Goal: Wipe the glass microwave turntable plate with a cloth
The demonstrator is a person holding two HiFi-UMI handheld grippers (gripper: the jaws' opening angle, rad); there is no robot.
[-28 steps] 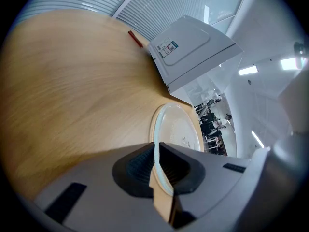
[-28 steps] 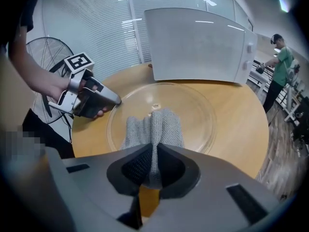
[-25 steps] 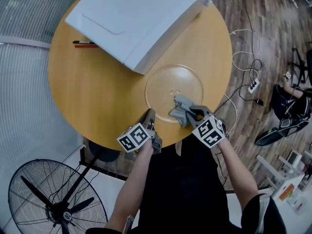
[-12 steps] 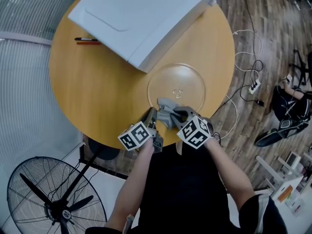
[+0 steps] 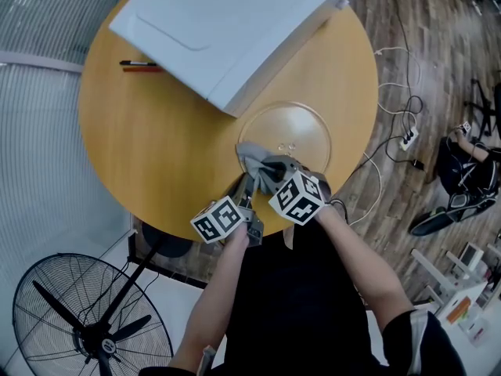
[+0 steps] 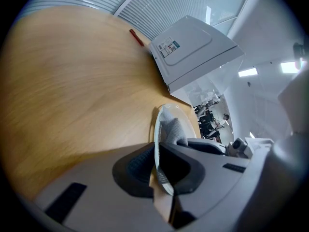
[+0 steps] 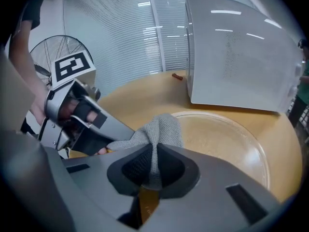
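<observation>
A round wooden table is seen from above. A clear, round glass turntable plate lies flat near the table's near right edge. It is just in front of a large white microwave, which stands at the far side. The left gripper has its jaws clamped on the plate's near left rim. The right gripper pinches a crumpled grey cloth between its jaws. The cloth rests on the left part of the plate, just beside the left gripper.
</observation>
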